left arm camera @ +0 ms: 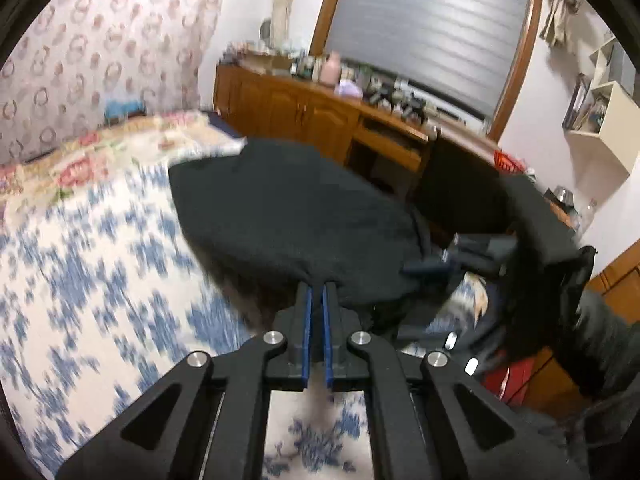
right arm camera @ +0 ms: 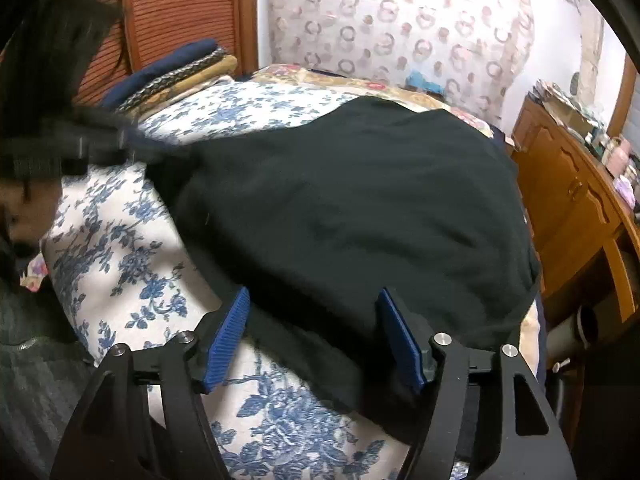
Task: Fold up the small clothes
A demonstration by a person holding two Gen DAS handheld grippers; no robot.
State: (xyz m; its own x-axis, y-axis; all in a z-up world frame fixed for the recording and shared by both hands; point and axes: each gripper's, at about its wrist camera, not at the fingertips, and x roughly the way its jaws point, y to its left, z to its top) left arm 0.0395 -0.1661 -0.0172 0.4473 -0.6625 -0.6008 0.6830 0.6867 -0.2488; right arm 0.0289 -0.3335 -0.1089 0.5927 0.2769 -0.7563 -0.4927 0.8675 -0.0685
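Note:
A black garment lies spread on the blue-flowered bedspread. My left gripper is shut on the garment's near edge and holds it a little above the bed. In the right wrist view the same garment covers the middle of the bed. My right gripper is open, its blue pads standing on either side of the garment's near edge, not closed on it. The other gripper shows at the left of the right wrist view, at the garment's far corner.
A wooden cabinet with many small items runs along the wall beside the bed. Folded textiles are stacked at the bed's far corner. The person's dark hair and clothing are at the right. A flowered quilt lies at the bed's head.

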